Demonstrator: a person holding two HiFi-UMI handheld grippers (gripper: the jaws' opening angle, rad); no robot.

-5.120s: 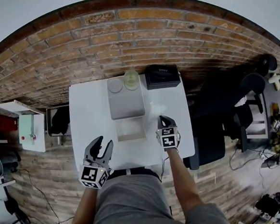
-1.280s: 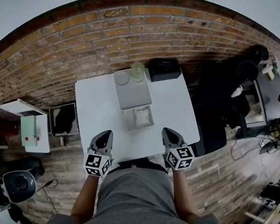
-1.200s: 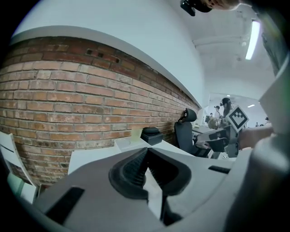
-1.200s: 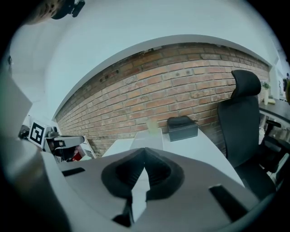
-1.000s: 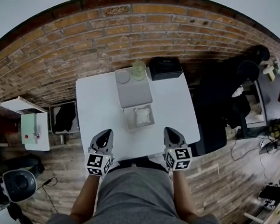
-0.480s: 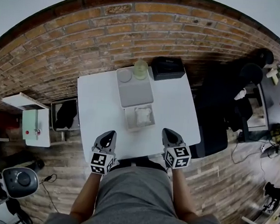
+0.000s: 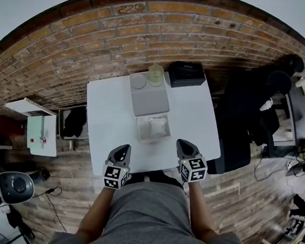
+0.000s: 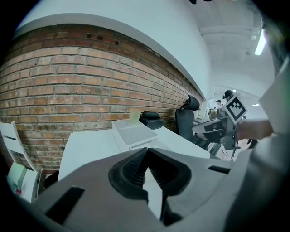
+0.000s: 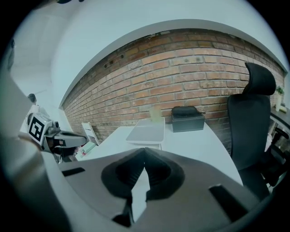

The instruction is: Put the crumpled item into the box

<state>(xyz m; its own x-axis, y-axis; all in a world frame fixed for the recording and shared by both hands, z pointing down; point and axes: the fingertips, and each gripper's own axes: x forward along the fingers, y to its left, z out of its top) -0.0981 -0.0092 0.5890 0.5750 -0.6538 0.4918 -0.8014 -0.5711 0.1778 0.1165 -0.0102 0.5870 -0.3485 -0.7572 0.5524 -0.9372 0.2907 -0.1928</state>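
A white crumpled item (image 7: 158, 127) lies inside the small open white box (image 7: 142, 136) in the middle of the white table (image 7: 107, 110). My left gripper (image 7: 121, 152) hovers at the table's near edge, left of the box, shut and empty. My right gripper (image 7: 184, 146) is at the near edge to the right of the box, also shut and empty. In the left gripper view the jaws (image 8: 146, 153) meet, and the box (image 8: 132, 136) sits beyond them. In the right gripper view the jaws (image 9: 144, 153) meet too, with the box (image 9: 147, 131) ahead.
The box's grey lid (image 7: 149, 98) lies flat behind it. A round lid (image 7: 138, 81) and a pale cup (image 7: 156, 74) stand at the far edge, beside a black case (image 7: 186, 74). A black office chair (image 7: 244, 123) is right of the table; a brick wall (image 7: 122, 32) runs behind.
Five seconds ago the box was empty and the right gripper was over the table beside it. Within the last second both grippers stayed at the near edge, the left shifting slightly right.
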